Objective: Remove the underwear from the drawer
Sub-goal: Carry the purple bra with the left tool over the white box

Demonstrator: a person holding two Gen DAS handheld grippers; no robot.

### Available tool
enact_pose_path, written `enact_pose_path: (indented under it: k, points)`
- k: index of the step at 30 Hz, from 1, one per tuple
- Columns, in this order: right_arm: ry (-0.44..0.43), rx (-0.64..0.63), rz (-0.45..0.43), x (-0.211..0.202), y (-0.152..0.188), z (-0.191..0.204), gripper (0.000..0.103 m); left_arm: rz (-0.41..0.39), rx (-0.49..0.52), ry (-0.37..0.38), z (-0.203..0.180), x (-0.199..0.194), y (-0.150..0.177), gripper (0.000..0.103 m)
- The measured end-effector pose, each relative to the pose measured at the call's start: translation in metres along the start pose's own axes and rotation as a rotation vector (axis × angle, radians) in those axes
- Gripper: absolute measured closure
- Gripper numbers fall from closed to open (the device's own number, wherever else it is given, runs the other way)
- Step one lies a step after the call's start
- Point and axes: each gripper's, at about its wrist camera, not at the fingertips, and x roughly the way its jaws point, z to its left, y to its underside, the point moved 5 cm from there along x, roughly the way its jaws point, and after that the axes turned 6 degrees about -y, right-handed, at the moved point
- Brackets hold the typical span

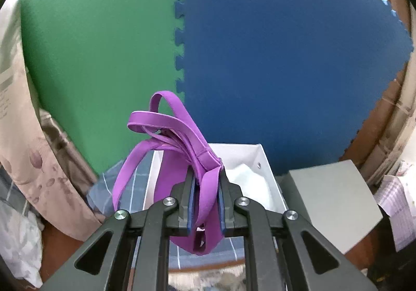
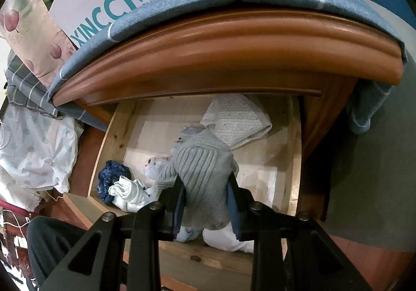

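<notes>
- The left hand-held gripper is clamped nearly shut on the purple underwear, held in the air above a white box. Loose loops dangle and could snag, dragging the garment free.
- The underwear is smooth, stretchy, strappy and bunched.
- The right hand-held gripper, partly closed, pinches a grey ribbed garment over the open drawer; that knit could slip back in.

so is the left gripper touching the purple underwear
Touching: the left wrist view shows the left gripper clamped on the purple underwear.
</notes>
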Motion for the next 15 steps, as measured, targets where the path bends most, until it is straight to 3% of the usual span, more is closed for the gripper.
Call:
enact_pose_path:
  k: [8, 15]
  points:
    - [-0.016, 0.004, 0.008, 0.001, -0.001, 0.001, 0.074, 0.041, -0.003, -0.015, -0.007, 0.060, -0.008, 0.091]
    - [-0.023, -0.011, 0.029, 0.005, 0.002, 0.006, 0.074, 0.116, 0.001, -0.022, -0.013, 0.117, 0.008, 0.090]
